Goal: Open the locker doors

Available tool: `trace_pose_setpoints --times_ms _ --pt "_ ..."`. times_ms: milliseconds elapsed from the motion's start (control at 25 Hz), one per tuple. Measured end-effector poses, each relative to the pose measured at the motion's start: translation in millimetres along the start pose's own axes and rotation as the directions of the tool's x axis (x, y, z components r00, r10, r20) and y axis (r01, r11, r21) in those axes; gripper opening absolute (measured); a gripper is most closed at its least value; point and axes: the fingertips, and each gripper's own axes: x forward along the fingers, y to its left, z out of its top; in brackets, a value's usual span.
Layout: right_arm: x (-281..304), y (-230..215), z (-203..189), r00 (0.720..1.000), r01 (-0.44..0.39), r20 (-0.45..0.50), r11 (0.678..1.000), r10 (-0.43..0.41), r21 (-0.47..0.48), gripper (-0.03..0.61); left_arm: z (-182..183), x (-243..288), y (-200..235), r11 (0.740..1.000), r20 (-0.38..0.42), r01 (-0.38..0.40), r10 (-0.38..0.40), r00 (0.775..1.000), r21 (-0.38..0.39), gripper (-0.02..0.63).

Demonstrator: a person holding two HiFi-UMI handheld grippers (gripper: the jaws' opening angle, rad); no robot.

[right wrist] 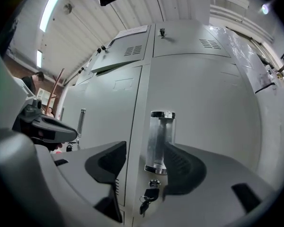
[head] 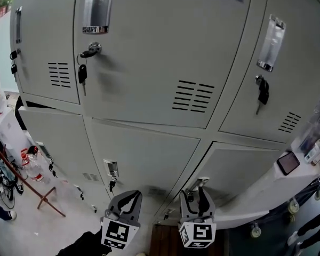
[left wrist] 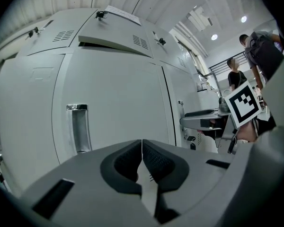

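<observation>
- Locker doors [head: 149, 52]: grey steel, in a bank; chrome handles, keys hanging in the locks; one upper door [right wrist: 116, 63] ajar.
- Left gripper [head: 130, 196]: at the bank's bottom row; jaws closed together, empty.
- Right gripper [head: 197, 193]: at the bottom row; jaws wide apart, door handle [right wrist: 158, 143] framed between them, unclamped; key [right wrist: 146, 200] below.

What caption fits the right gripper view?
Open right gripper framing the chrome handle of a grey metal locker door, key in its lock.

floor [head: 21, 233]: pale | furniture: white table [head: 266, 188] on castors [head: 254, 230] | light: 2 round ceiling lamps [left wrist: 214, 37]
</observation>
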Motion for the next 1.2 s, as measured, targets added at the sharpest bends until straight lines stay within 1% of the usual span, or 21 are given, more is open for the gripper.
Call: trace_pose_setpoints --times_ms 200,320,400,640,1000,1200 --pt "10.6 -1.1 -2.5 1.000 0.001 -0.011 1.000 -0.001 -0.011 0.249 -1.6 -0.1 6.9 1.000 -0.004 -0.028 0.028 1.000 -0.006 0.025" --pt "14.1 -0.1 -6.9 1.000 -0.008 -0.028 1.000 0.008 -0.004 0.232 -2.3 -0.6 8.2 0.999 -0.005 -0.034 0.034 0.999 -0.008 0.025" --pt "15.1 0.6 -9.5 0.999 -0.007 -0.037 1.000 0.006 -0.011 0.201 -3.1 -1.4 8.3 0.999 -0.006 -0.037 0.037 0.999 -0.009 0.025" --pt "13.9 -5.1 -10.0 0.998 0.041 -0.047 0.999 -0.042 -0.025 0.131 -4.2 -5.1 10.0 0.999 -0.006 -0.043 0.043 0.999 -0.012 0.025" --pt "7.1 -3.5 -9.9 0.996 0.064 -0.054 0.998 -0.065 -0.023 0.129 -2.4 -10.3 9.0 1.000 0.000 -0.026 0.026 1.000 -0.008 0.025" --pt "-4.5 -1.2 -9.7 0.996 0.071 -0.054 0.997 -0.071 -0.010 0.129 0.1 -13.4 4.5 1.000 0.005 0.002 -0.002 1.000 -0.002 0.025"
